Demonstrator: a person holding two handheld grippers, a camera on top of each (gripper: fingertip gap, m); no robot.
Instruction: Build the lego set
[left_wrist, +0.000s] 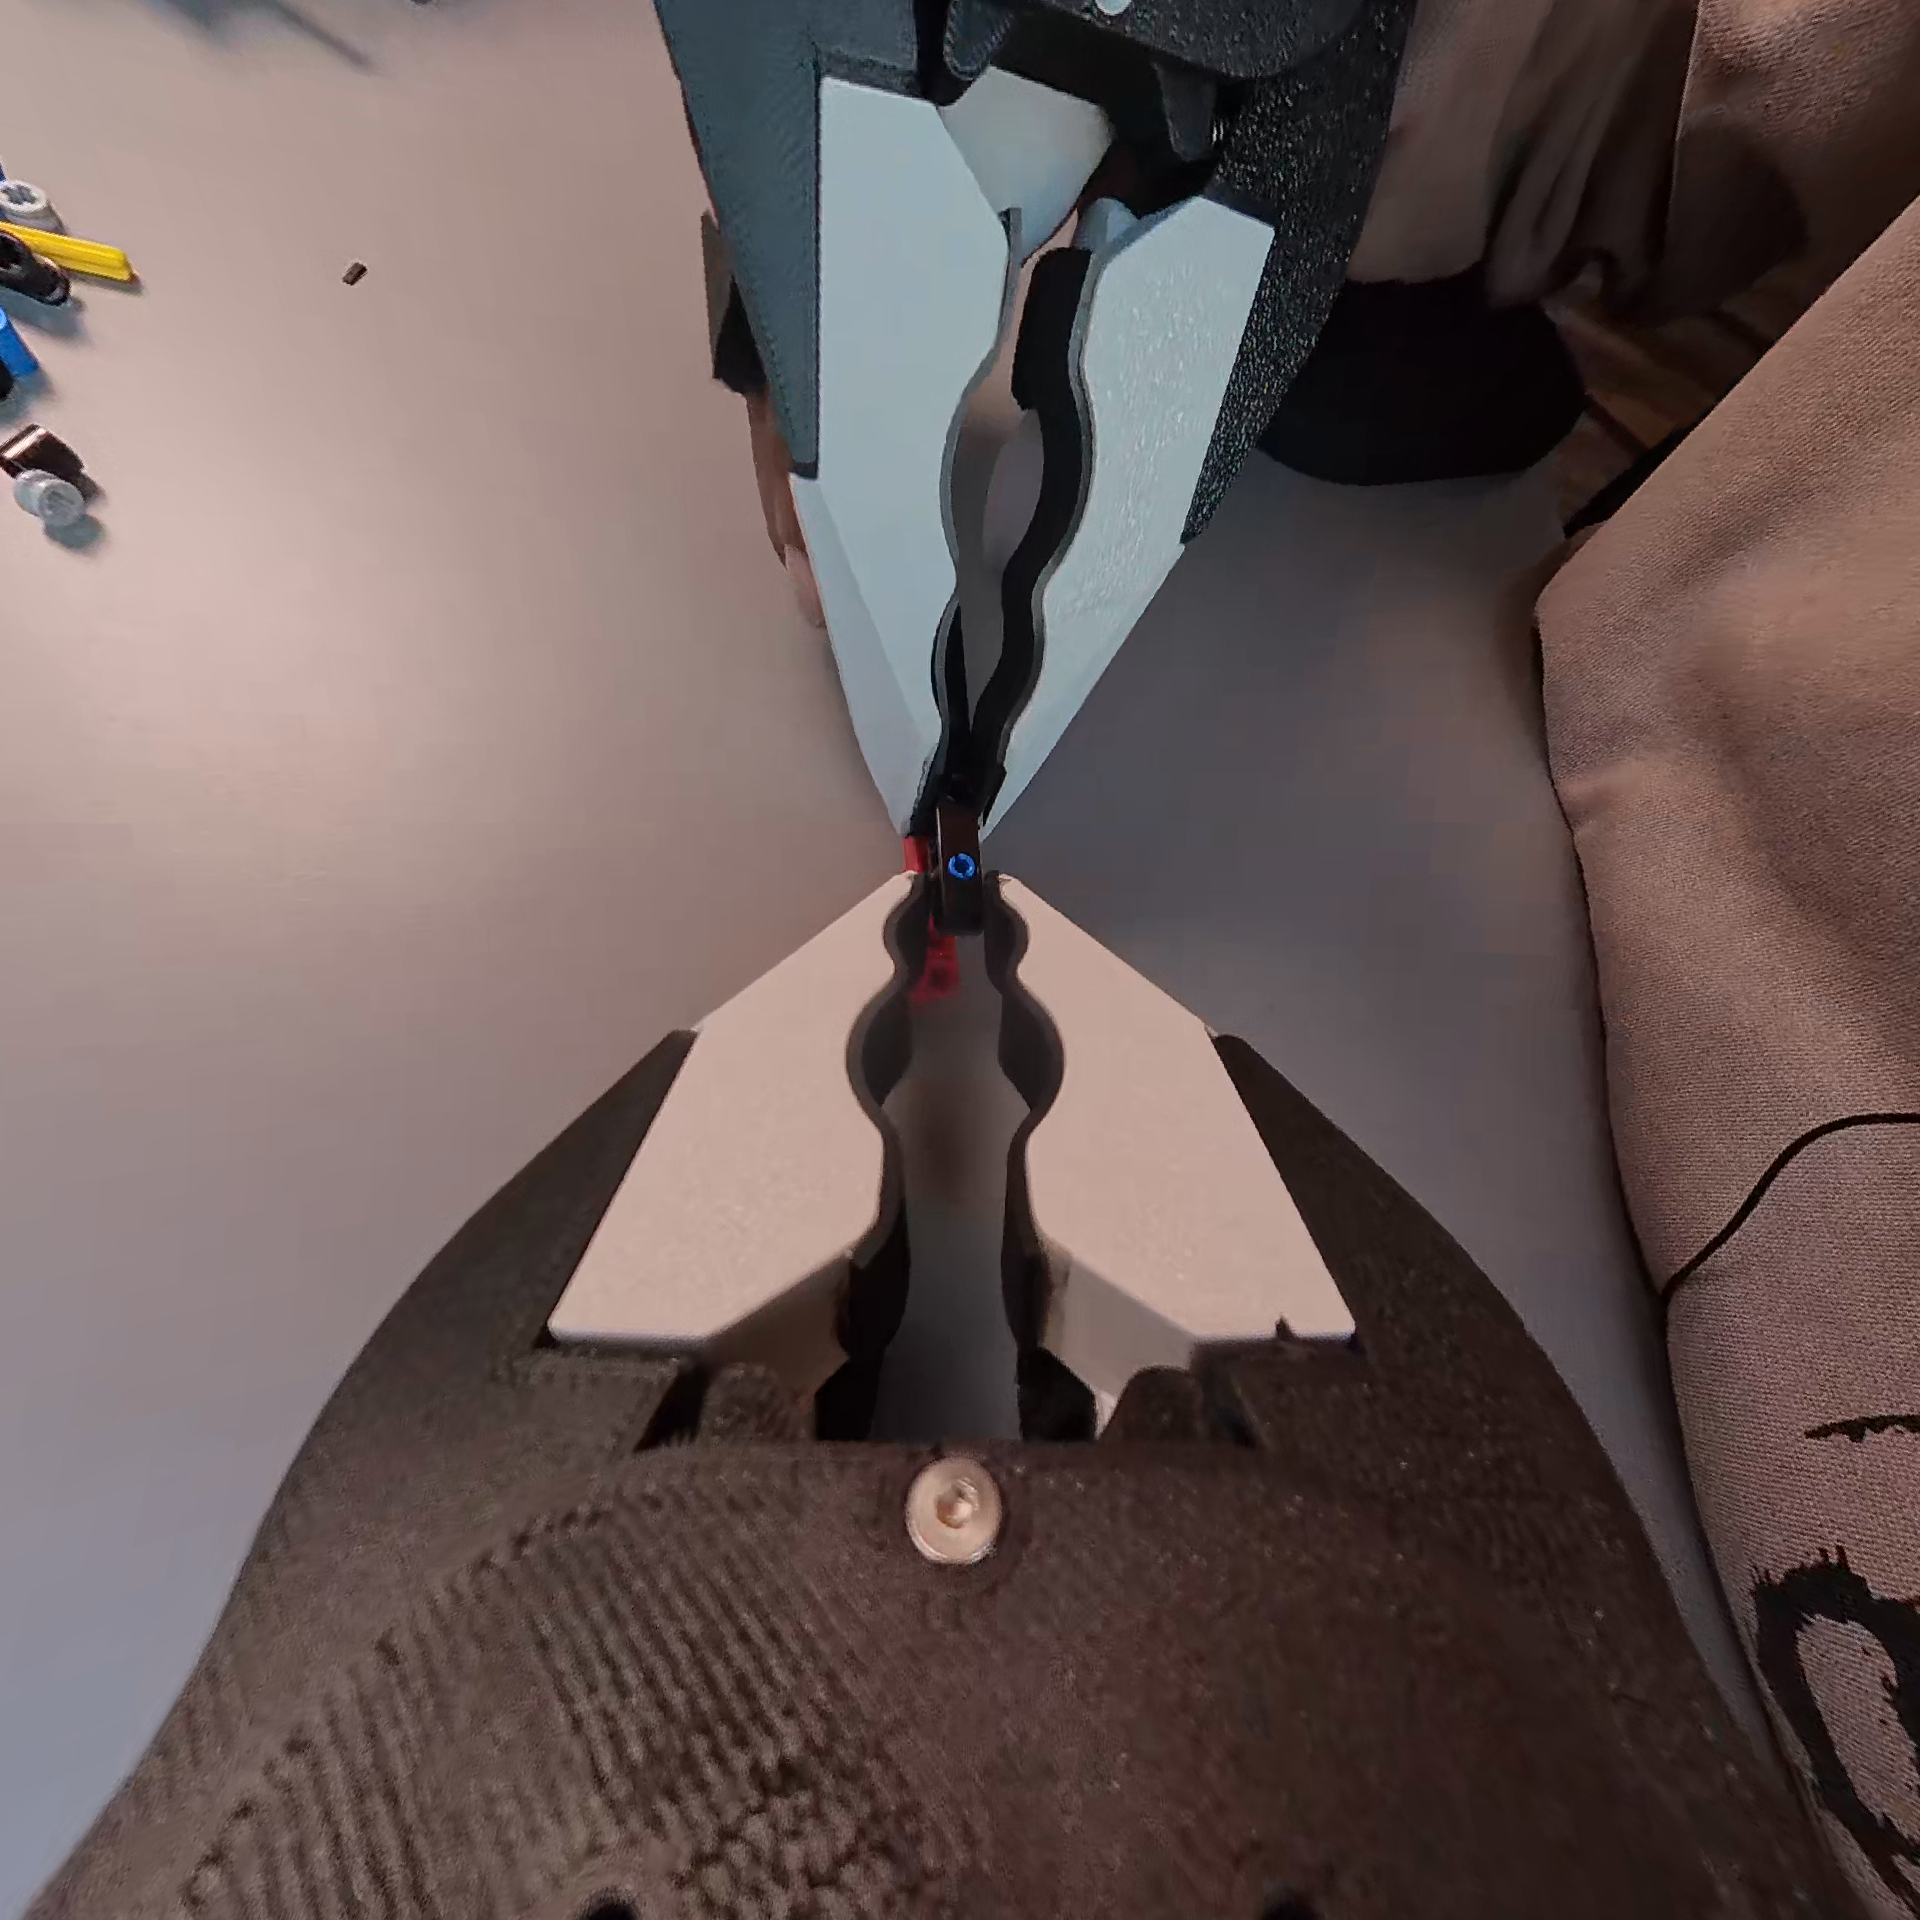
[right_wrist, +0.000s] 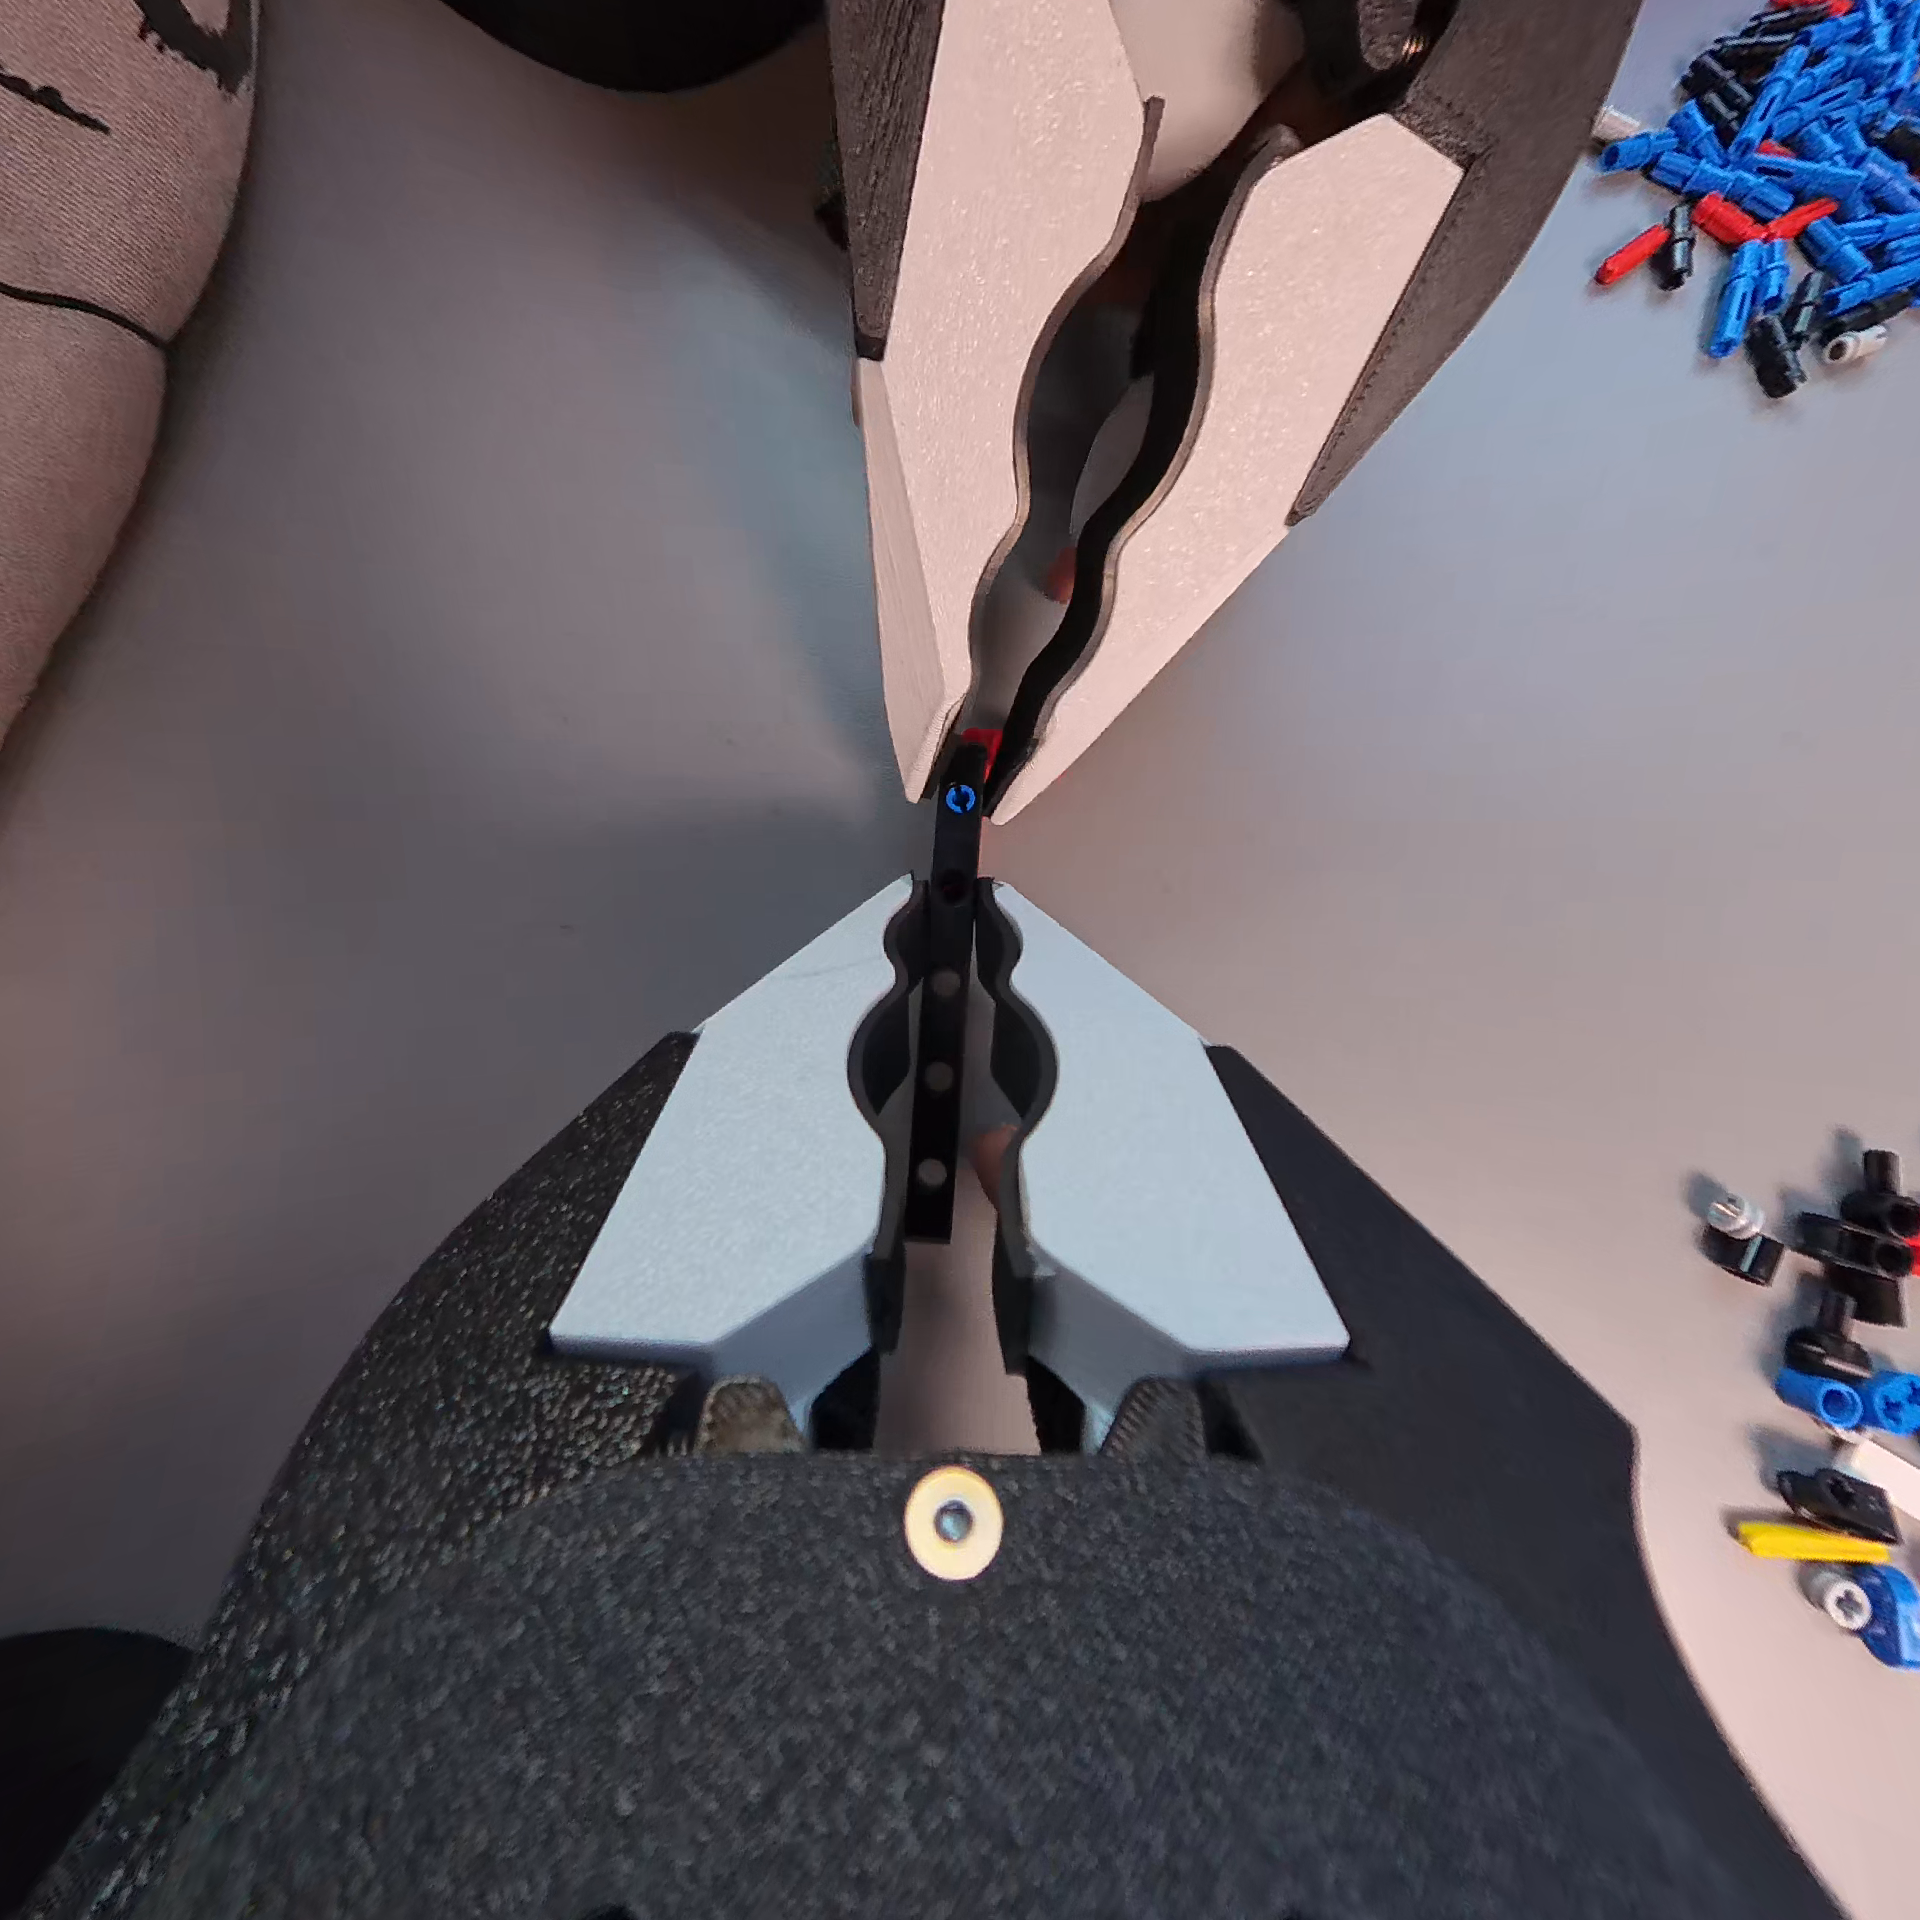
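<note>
Both grippers meet tip to tip above the pale grey bench (right_wrist: 520, 623). The right gripper (right_wrist: 948, 894) has its jaws closed on a black lego beam (right_wrist: 940, 1039) with a row of holes; the beam runs along the gap between its fingers and sticks out past the tips. The beam's far end carries a blue pin (right_wrist: 960, 798) set in its last hole. The left gripper (left_wrist: 951, 883) has its jaws narrow, pinched at the tips around a small red lego piece (left_wrist: 935, 961) that sits against the end of the black beam (left_wrist: 956, 873). In the left wrist view the blue pin (left_wrist: 962, 864) shows at the joint, right gripper (left_wrist: 951, 821) coming down from above. In the right wrist view the left gripper (right_wrist: 961, 800) comes from the top, red piece (right_wrist: 977, 743) just behind the beam tip.

Loose parts on the bench: a heap of blue, black and red pins (right_wrist: 1787, 177) at upper right of the right view, a smaller cluster of black and blue connectors (right_wrist: 1849, 1299) with a yellow axle (right_wrist: 1808, 1543) lower right. The left view shows a yellow axle (left_wrist: 73, 255) and a few small parts (left_wrist: 47, 478) at the far left edge. Tan cloth with black print (left_wrist: 1766, 935) lies at the bench's edge.
</note>
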